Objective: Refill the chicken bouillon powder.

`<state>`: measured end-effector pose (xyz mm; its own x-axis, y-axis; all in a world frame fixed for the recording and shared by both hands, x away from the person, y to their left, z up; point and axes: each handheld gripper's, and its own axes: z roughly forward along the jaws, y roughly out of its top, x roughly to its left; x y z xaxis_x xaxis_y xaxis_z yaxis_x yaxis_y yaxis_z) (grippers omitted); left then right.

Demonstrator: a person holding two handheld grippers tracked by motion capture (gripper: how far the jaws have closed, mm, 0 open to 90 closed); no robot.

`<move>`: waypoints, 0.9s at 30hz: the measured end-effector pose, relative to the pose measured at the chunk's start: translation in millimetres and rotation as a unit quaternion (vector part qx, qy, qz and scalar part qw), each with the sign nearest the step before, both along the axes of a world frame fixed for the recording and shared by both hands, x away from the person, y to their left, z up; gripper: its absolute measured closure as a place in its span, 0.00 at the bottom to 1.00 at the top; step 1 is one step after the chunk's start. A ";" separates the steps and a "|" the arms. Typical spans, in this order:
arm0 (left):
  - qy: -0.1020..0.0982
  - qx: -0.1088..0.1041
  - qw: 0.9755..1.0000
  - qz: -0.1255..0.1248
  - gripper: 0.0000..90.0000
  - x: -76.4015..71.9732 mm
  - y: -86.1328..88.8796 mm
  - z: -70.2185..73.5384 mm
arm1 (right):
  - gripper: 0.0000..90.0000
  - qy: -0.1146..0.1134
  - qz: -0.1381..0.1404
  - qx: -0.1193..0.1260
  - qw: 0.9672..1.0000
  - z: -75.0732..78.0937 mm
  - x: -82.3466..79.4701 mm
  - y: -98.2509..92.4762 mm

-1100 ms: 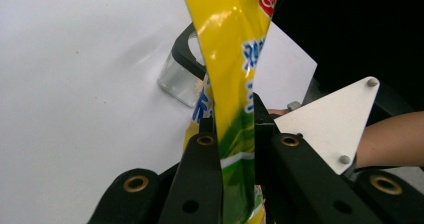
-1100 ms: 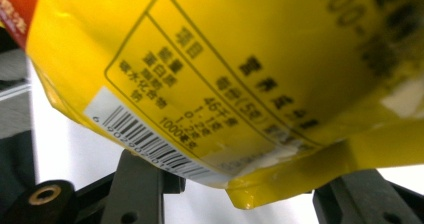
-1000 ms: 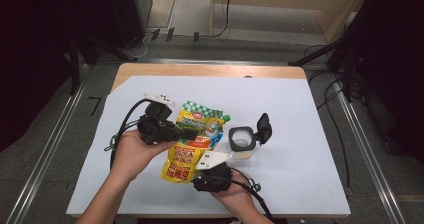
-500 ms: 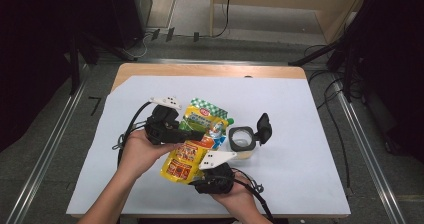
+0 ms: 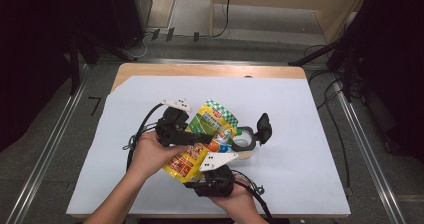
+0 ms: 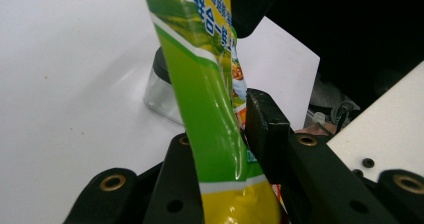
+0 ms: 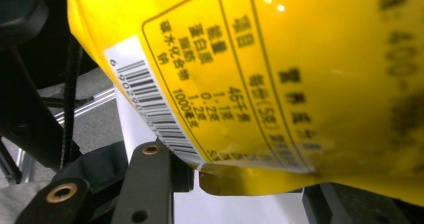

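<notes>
The yellow-green pouch [image 5: 200, 143] was held above the table [image 5: 300, 134] beside the open jar [image 5: 244, 139]. The right tool [image 5: 212, 171] gripped its bottom edge; the left tool [image 5: 192, 136] straddled its side, its jaws having just been opening around it. Judged next: the left tool regrips higher.

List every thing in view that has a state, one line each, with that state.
Yellow-and-green printed plastic pouch: lifted off the table, tilted, held at both ends.
Clear glass jar: upright on the white sheet, open, its black hinged lid flipped up.
Left gripper: jaws around the pouch's green part and just opening; whether the pads still press is unclear.
Right gripper: at the pouch's yellow bottom edge; grip unclear.
</notes>
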<state>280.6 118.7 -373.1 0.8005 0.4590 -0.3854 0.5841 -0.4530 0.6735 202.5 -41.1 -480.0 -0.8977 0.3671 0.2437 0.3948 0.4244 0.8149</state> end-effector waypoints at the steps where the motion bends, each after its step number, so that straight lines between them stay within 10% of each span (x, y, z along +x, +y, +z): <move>1: 0.003 0.001 1.000 -0.002 0.87 0.1 -1.2 -0.7 | 0.69 0.001 0.002 0.002 1.000 -0.2 -0.1 0.2; 11: 0.034 0.005 0.999 0.000 0.83 3.0 -11.0 -5.2 | 0.71 -0.001 0.012 0.013 1.000 4.9 -5.5 3.8; 27: 0.047 0.019 0.997 0.054 0.83 6.6 -17.4 -6.2 | 0.64 -0.029 -0.049 -0.015 0.998 6.7 -9.5 5.2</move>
